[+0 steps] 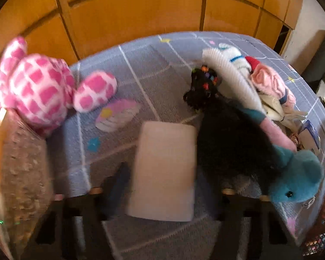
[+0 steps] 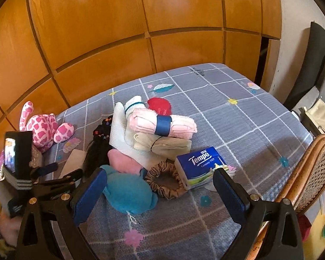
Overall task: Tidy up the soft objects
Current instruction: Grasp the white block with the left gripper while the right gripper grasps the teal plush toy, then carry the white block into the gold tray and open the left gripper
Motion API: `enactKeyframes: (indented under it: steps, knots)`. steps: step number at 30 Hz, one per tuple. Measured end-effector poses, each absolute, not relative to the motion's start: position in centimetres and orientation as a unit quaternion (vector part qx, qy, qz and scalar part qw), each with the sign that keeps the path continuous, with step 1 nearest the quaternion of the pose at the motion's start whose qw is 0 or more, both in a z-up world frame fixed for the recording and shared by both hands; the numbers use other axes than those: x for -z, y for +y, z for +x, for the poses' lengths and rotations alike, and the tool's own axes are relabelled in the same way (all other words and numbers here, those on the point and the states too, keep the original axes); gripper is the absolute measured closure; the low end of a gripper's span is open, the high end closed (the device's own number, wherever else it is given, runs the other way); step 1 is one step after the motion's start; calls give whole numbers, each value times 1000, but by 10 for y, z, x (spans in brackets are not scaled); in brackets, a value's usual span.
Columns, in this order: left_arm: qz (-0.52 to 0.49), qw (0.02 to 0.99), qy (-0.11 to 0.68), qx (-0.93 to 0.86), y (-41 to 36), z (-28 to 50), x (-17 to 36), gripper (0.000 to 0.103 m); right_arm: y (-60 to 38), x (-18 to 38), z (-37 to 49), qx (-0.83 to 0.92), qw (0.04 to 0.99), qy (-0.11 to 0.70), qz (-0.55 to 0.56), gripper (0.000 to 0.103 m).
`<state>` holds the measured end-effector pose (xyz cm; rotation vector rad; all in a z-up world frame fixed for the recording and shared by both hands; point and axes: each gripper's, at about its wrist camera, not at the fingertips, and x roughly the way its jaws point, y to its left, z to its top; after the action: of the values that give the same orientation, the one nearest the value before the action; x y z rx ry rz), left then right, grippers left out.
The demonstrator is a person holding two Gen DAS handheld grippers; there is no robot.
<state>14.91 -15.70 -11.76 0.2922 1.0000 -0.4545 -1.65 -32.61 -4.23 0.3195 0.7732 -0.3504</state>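
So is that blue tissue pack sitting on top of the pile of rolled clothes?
No, the tissue pack lies flat on the bedspread, beside the brown scrunchie.

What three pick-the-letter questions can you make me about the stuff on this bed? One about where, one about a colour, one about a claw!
1. Where is the brown scrunchie?
A. On the pink bunny
B. Between the blue teddy and the tissue pack
C. On the chair

2. What colour is the band around the rolled pink towel?
A. Red
B. Green
C. Blue

3. How is the right claw?
A. Open, holding nothing
B. Shut on the teddy
C. Shut on the tissues

Answers: 1 B, it lies touching both. 2 C, the strip is dark blue. 3 A, its fingers stand wide apart, pinching nothing.
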Motion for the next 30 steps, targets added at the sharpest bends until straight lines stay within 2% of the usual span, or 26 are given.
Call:
enactKeyframes:
  steps: [17,19,20,21,23,30]
  knots:
    - [89,847,484,199,-128,127,125,48,-291,86,24,126,868,467,116,3]
    - [86,849,483,197,-126,122,122,48,-285,97,32,124,861,484,94,20]
    - [85,849,481,200,-125,118,120,48,-284,103,35,124,857,492,89,39]
    - [84,849,480,202,-123,117,118,48,-285,108,36,113,858,492,100,46]
    - [84,851,475,206,-120,109,115,48,-283,107,34,115,864,482,89,50]
    - [83,859,454,222,-108,82,88,48,-287,107,26,103,862,484,110,48]
